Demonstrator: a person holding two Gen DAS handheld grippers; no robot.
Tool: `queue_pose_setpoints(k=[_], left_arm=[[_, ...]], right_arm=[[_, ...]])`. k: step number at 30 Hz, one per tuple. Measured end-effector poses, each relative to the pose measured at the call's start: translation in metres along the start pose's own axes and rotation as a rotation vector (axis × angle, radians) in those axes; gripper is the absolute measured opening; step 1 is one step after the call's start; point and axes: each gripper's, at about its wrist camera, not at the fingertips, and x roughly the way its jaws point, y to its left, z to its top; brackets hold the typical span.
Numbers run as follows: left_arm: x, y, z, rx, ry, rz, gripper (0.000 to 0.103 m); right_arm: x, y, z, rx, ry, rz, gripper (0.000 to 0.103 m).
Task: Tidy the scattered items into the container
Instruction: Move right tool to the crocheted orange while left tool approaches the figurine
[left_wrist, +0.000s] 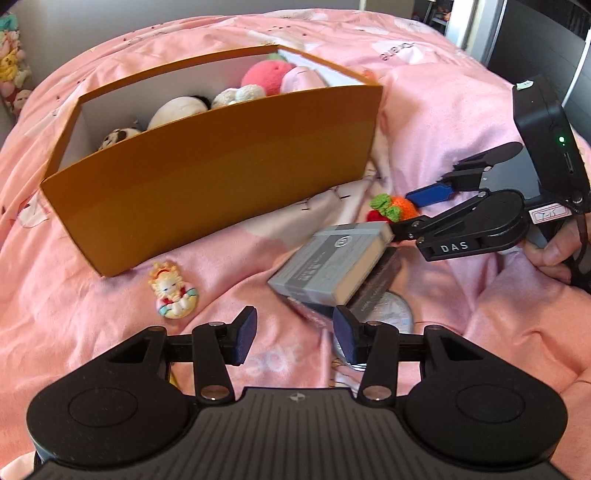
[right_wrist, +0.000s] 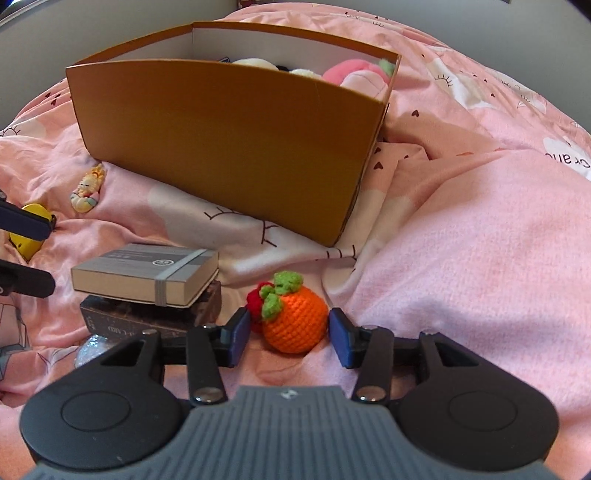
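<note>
Plush toys (left_wrist: 258, 79) fill the orange box (left_wrist: 221, 177) on the bed (right_wrist: 461, 240). Right fingers (right_wrist: 290, 334) straddle the crocheted orange (right_wrist: 295, 321), unclenched; left fingers (left_wrist: 295, 334) released, empty.

Each camera sits just behind its own fingers, looking steeply down at the pink bedding (left_wrist: 461, 103). The left view faces the orange box (left_wrist: 221, 184) from close by; the right does likewise. Both share the box, grey notebook (right_wrist: 147, 273) and crocheted orange (right_wrist: 295, 321).
</note>
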Motion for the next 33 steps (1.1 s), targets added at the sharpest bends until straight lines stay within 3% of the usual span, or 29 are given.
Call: queue_pose_setpoints(k=[6, 13, 16, 20, 27, 29, 30, 33], left_arm=[[0.01, 0.016, -0.001, -0.074, 0.003, 0.054, 0.053], [0.02, 0.048, -0.003, -0.232, -0.015, 0.132, 0.054], [0.025, 0.06, -0.002, -0.295, -0.033, 0.144, 0.059], [0.037, 0.07, 0.0, -0.33, -0.022, 0.192, 0.059], [0.05, 0.079, 0.0, -0.365, -0.009, 0.186, 0.059], [0.051, 0.081, -0.001, -0.374, -0.008, 0.176, 0.054], [0.052, 0.081, -0.003, -0.375, -0.008, 0.171, 0.044], [0.051, 0.079, -0.004, -0.369, -0.015, 0.169, 0.041]], right_arm=[[0.011, 0.001, 0.001, 0.005, -0.001, -0.002, 0.054], [0.021, 0.0, 0.002, 0.019, 0.013, -0.003, 0.056], [0.021, -0.002, 0.002, 0.031, 0.014, 0.004, 0.057], [0.021, -0.002, 0.001, 0.033, 0.014, 0.006, 0.057], [0.021, -0.002, 0.001, 0.036, 0.013, 0.008, 0.057], [0.021, -0.002, 0.0, 0.038, 0.012, 0.009, 0.057], [0.02, -0.002, 0.0, 0.038, 0.011, 0.009, 0.057], [0.019, -0.001, -0.001, 0.037, 0.009, 0.006, 0.056]])
